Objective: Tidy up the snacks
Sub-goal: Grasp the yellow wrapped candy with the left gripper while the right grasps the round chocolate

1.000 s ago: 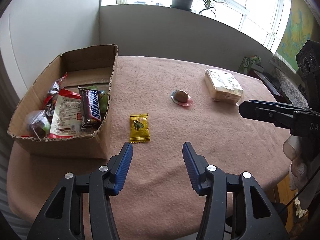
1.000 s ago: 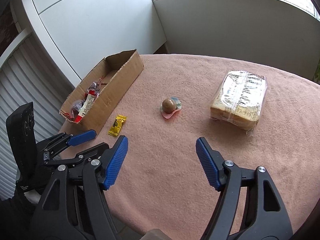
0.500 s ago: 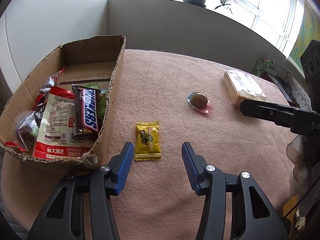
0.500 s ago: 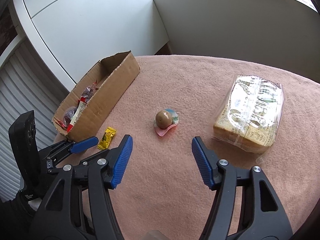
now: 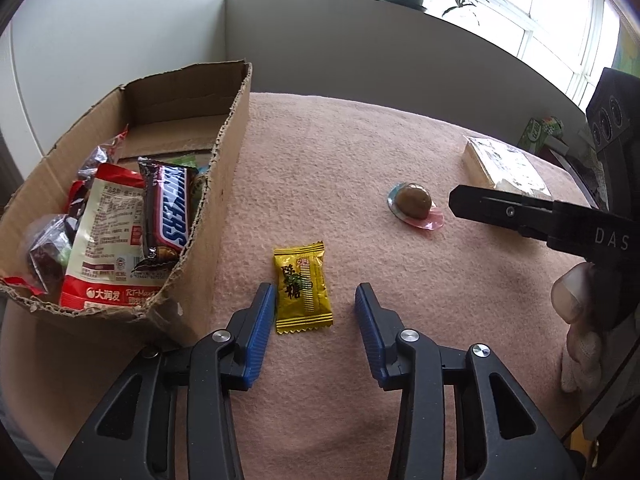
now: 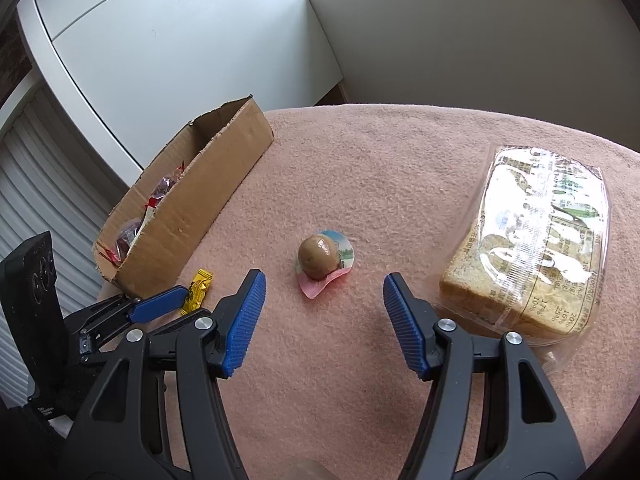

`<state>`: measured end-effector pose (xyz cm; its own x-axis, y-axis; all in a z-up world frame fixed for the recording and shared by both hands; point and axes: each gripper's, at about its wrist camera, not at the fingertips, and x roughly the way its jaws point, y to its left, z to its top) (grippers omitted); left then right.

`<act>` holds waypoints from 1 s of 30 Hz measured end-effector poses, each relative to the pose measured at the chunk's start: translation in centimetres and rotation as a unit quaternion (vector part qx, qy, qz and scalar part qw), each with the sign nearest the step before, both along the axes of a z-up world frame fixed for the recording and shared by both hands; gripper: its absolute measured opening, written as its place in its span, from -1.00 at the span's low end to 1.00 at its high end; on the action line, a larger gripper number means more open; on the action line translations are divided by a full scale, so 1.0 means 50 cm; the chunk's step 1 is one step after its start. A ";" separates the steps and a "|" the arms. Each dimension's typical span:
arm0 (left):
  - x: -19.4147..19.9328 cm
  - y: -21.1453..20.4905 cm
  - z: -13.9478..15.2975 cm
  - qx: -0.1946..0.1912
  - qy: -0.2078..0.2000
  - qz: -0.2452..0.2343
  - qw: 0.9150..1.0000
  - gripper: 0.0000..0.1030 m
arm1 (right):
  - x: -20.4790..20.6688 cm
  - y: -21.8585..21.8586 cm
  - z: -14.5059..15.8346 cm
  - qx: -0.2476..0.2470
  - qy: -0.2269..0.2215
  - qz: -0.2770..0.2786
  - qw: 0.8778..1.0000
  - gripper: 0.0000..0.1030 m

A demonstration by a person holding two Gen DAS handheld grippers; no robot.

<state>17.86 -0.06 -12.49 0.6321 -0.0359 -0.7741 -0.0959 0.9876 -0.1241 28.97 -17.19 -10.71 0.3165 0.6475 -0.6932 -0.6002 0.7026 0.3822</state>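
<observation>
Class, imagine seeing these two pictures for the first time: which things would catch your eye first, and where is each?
The yellow candy lies on the pink cloth between the open left gripper's jaws, beside the cardboard box of snacks with its Snickers bar. Ahead of the open right gripper sits a brown egg in its wrapper, with the bagged bread to its right.

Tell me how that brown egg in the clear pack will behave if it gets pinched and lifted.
The packed egg is rounded, so it may squirm or slip between flat pads. Its glossy film looks slick, and the thin flange around it would probably flop, not bear weight. It looks dense for its size, so the open right hand-held gripper should probably close on the round body.
</observation>
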 end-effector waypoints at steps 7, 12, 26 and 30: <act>0.003 -0.020 -0.003 0.023 -0.002 -0.016 1.000 -0.23 | 0.009 -0.019 -0.003 0.028 0.013 0.000 1.000 0.26; 0.002 -0.018 0.003 0.009 -0.001 -0.029 1.000 -0.23 | 0.007 -0.019 -0.003 0.025 0.011 0.001 1.000 0.26; 0.037 -0.057 -0.004 0.033 -0.003 -0.018 0.999 -0.16 | 0.020 0.058 -0.012 -0.046 0.005 0.016 0.999 0.16; 0.040 -0.057 -0.007 0.032 -0.007 -0.020 0.999 -0.18 | 0.021 0.089 -0.016 -0.079 -0.018 0.021 0.997 -0.08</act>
